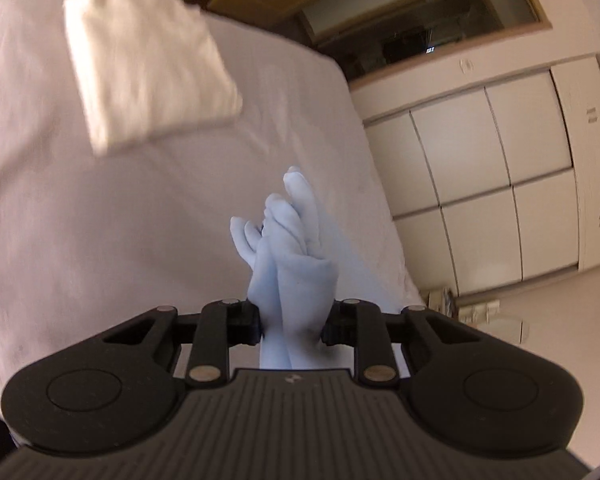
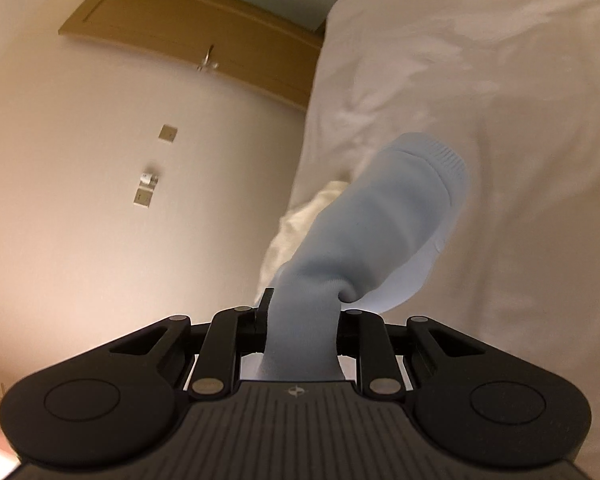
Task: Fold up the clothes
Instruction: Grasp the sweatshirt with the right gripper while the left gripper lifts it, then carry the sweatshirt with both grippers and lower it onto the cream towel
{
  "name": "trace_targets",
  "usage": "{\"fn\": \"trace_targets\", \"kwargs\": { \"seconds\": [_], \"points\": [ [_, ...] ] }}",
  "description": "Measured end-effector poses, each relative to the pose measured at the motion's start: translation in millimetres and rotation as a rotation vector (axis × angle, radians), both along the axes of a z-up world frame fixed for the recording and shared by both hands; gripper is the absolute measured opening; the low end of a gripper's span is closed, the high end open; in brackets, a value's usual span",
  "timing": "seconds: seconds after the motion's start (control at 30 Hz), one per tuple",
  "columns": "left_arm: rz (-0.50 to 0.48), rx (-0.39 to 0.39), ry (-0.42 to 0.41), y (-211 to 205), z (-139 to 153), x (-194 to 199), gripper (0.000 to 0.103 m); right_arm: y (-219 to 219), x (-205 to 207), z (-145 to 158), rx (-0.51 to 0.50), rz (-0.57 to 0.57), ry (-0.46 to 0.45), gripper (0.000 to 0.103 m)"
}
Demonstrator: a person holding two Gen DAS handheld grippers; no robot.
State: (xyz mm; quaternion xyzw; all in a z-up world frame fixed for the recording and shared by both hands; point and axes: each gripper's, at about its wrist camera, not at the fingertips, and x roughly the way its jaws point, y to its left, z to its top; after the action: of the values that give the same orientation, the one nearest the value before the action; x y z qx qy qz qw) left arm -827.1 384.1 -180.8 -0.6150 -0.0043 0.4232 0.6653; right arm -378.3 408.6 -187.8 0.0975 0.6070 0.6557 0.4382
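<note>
Above white bed (image 1: 100, 220), each tool (both clamped) pinches blue garment (image 1: 288, 264).

I see soft, ribbed-knit pale blue cloth (image 2: 380, 232), a matt black plastic claw (image 1: 292, 320), and a wrinkled white cotton bed sheet (image 1: 100, 208).

A: What sort of place?
B: Bedroom in a home. Big bed (image 1: 160, 208) w/ white sheet fills most of the view.
A: Anything else?
B: Yep, folded white cloth (image 1: 148, 64) lying on the bed, built-in white wardrobe (image 1: 492, 184) just beyond the bed's far side, wood-framed window (image 1: 420, 24) above that. Wooden door (image 2: 204, 28) w/ handle on the wall beside the bed.
</note>
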Motion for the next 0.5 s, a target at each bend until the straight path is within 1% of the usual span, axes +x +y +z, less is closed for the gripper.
{"fn": "trace_targets", "kwargs": {
  "seconds": [0.17,0.27,0.33,0.37,0.4,0.47,0.5],
  "points": [
    [0.028,0.082,0.008,103.5,22.2,-64.9,0.021,109.8,-68.4,17.8,0.062,0.034,-0.018,0.021],
    [0.041,0.142,0.029,162.3,34.4,-102.5,0.021,179.9,-109.0,24.2,0.129,0.039,-0.005,0.021],
    [0.042,0.181,0.056,195.0,33.9,-125.3,0.021,222.7,-135.4,21.8,0.18,0.041,0.013,0.021],
    [0.042,0.191,0.071,210.0,28.2,-136.3,0.021,242.5,-148.2,19.3,0.207,0.043,0.021,0.021],
    [0.044,0.188,0.083,224.7,17.7,-147.2,0.022,258.4,-159.7,9.3,0.222,0.045,0.029,0.021],
    [0.042,0.128,0.12,253.1,-18.9,-166.3,0.025,290.2,-182.6,-10.7,0.252,0.048,0.044,0.022],
    [0.04,0.077,0.144,267.0,-41.8,-174.7,0.027,306.6,-193.0,-28.8,0.234,0.057,0.051,0.025]
  ]
}}
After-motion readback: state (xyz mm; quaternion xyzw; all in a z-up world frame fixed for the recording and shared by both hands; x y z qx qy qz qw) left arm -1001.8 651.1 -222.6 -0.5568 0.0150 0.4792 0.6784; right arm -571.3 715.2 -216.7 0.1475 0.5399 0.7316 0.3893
